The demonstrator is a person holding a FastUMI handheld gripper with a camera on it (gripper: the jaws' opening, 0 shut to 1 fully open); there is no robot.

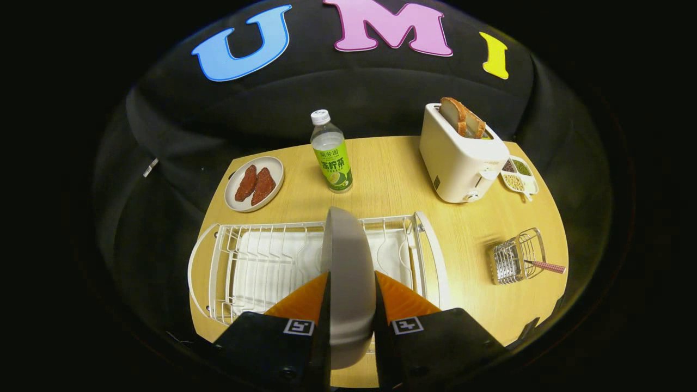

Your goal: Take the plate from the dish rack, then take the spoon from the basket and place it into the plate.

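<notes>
Tongs: the tongs point(351, 280) are clenched on the plate point(348, 272), one finger pressed against each face of it.
Plate: a pale grey plate, held on edge between the two fingers, its rim pointing ahead over the dish rack point(261, 267); its lower part reaches back between the finger bases.
Dish rack: a white wire rack on a white tray, lying crosswise on the bench point(392, 179) just ahead of and under the fingers; its slots on either side of the plate hold nothing.
Basket: a small wire basket point(517, 256) stands on the bench to the right of the rack, well apart from it.
Spoon: the spoon point(544, 266) lies in the basket with its red checked handle sticking out to the right over the basket's edge; its bowl end is hidden among the wires.
Bottle: a clear drink bottle point(331, 152) with a white cap and green label stands upright beyond the rack, straight ahead of the plate.
Small plate: a round dish point(275, 174) with two reddish-brown pieces of food sits left of the bottle, near the bench's far left edge.
Toaster: a cream toaster point(460, 158) stands beyond the rack's right end, with slices of bread point(462, 117) standing up out of its slot.
Tray: a small divided tray point(520, 175) of dried beans or grains rests just beside the toaster, on its right.
</notes>
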